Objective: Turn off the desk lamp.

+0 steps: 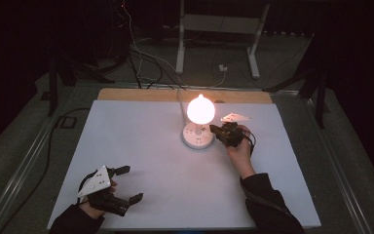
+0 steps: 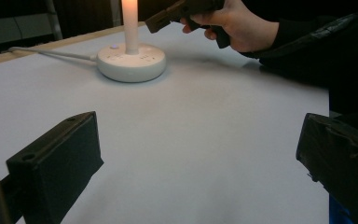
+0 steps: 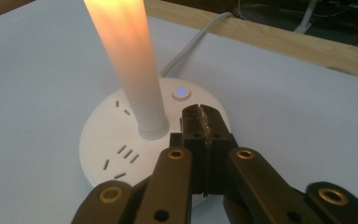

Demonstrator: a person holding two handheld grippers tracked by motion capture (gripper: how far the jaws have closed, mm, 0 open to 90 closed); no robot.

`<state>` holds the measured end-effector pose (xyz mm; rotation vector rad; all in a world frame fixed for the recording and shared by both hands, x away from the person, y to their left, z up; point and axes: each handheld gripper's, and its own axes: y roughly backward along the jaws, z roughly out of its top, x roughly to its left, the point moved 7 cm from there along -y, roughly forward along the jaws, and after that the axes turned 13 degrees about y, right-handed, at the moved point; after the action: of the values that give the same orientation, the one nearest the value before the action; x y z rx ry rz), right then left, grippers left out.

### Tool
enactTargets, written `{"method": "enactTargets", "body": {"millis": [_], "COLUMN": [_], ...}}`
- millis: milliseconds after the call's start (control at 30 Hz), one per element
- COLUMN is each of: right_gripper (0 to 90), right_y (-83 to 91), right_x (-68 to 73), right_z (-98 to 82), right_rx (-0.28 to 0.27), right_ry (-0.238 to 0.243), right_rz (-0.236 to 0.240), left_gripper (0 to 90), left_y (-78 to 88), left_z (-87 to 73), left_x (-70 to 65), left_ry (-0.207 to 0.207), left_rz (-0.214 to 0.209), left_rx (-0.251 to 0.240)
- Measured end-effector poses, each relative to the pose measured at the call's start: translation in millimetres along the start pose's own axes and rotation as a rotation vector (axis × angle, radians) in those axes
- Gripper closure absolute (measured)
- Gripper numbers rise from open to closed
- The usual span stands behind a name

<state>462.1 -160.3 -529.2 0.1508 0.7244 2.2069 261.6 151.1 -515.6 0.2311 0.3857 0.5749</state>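
A lit lamp point(image 1: 200, 109) glows orange-white on a round white base point(image 1: 198, 136) with socket slots, near the middle back of the table. In the right gripper view its glowing stem point(image 3: 130, 60) rises from the base point(image 3: 107, 140), and a small blue-lit button point(image 3: 181, 92) sits on the base's top. My right gripper point(image 1: 214, 129) is shut with nothing between its jaws, its tip point(image 3: 200, 114) over the base just below the button. My left gripper point(image 1: 132, 184) rests open at the table's front left, its jaws wide apart point(image 2: 196, 154) and empty.
The white table top point(image 1: 141, 141) has a wooden strip point(image 1: 141, 95) along its back edge. The lamp's white cable point(image 3: 191, 39) runs off over that edge. Beyond the table are floor cables point(image 1: 141, 58) and a white stand point(image 1: 219, 29) in the dark.
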Motion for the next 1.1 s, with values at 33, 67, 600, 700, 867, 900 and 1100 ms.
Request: {"method": "enactTargets", "body": {"millis": [33,67,600,700,867,900,1100], "right_gripper": [90.0,90.0,90.0,90.0,90.0,90.0,90.0], "right_y": [-0.5,-1.3,-11.9,-14.7,-16.0,-16.1,-16.1], "right_x": [0.1,0.8,5.8,6.0,5.7,5.9,6.8], "right_z": [-0.6,-1.1,-10.2,-13.1,-13.7,-13.7,-14.5], "right_rx": [0.002,0.003,0.039,0.05,0.052,0.052,0.051], "right_ry": [0.004,0.002,0.018,0.02,0.022,0.027,0.045], "right_rz": [-0.002,0.002,0.008,0.009,0.008,0.004,-0.005], "left_gripper": [0.5,0.5,0.5,0.5,0.5,0.5,0.5], "left_y": [0.0,0.0,0.3,0.3,0.3,0.3,0.1], "left_z": [0.0,-0.1,-0.1,-0.1,-0.2,-0.2,-0.4], "left_x": [-0.1,-0.1,-0.2,-0.3,-0.4,-0.5,-0.7], "left_ry": [0.001,0.001,0.001,-0.001,-0.001,-0.001,-0.001], "left_rz": [-0.001,-0.001,-0.002,-0.003,-0.002,-0.003,-0.003], "left_rx": [0.0,0.001,0.001,0.002,0.002,0.002,0.003]}}
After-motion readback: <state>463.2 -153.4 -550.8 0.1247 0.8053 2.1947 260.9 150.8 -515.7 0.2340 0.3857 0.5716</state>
